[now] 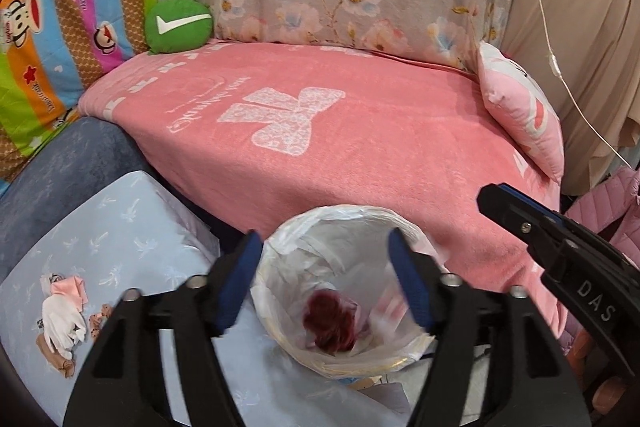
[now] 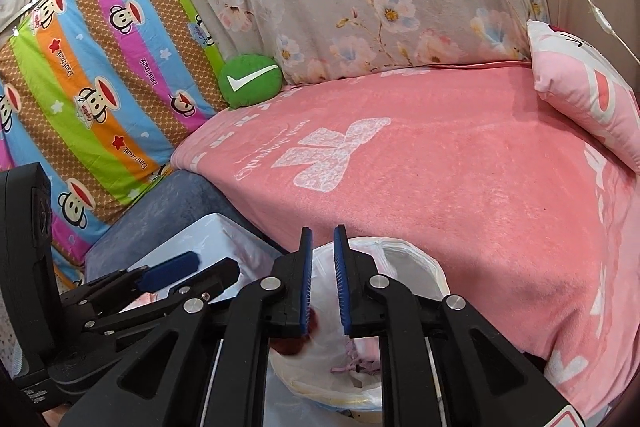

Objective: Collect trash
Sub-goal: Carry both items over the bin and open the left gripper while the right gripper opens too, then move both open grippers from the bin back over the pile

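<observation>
Inside the lined bin (image 1: 340, 291), blurred dark-red trash (image 1: 330, 327) (identity unclear).

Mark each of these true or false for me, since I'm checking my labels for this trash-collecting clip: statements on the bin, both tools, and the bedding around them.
1. The left tool hangs open over the trash bin. True.
2. The bin has no liner. False: a white plastic bag lines it.
3. Something dark red lies inside the bin. True.
4. The right tool grips a tissue. False: its narrow gap holds nothing.
5. The green round cushion sits in the bin. False: it rests at the far edge of the pink blanket.
6. Crumpled white paper lies on the light blue surface. True.
</observation>
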A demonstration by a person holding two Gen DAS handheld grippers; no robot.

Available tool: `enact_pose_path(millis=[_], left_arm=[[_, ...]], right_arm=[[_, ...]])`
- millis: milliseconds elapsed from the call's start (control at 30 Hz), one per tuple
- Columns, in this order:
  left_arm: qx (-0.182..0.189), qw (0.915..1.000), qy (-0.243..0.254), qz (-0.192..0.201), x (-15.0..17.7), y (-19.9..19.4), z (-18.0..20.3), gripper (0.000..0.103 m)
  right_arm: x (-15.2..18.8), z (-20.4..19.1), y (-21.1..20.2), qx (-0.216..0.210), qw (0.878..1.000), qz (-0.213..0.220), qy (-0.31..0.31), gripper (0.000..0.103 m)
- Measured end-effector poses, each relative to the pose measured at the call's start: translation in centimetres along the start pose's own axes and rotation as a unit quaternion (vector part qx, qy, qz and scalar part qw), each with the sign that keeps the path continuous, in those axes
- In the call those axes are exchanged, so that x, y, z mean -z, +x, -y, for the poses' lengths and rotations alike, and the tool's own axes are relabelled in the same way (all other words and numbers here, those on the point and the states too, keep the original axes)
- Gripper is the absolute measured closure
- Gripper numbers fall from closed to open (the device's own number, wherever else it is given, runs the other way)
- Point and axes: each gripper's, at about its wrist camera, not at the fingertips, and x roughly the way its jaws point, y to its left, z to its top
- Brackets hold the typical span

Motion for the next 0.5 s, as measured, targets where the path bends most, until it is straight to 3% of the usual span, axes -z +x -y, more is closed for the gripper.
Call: enact_pose_path(millis=[500], left_arm=[[-0.012, 0.9994, -0.032, 0.005, 0.3, -1.1, -2.5, 0.036]], right_arm=[[0.2, -1.9, -0.7, -0.019, 1.0, 0.007, -0.008, 0.068]])
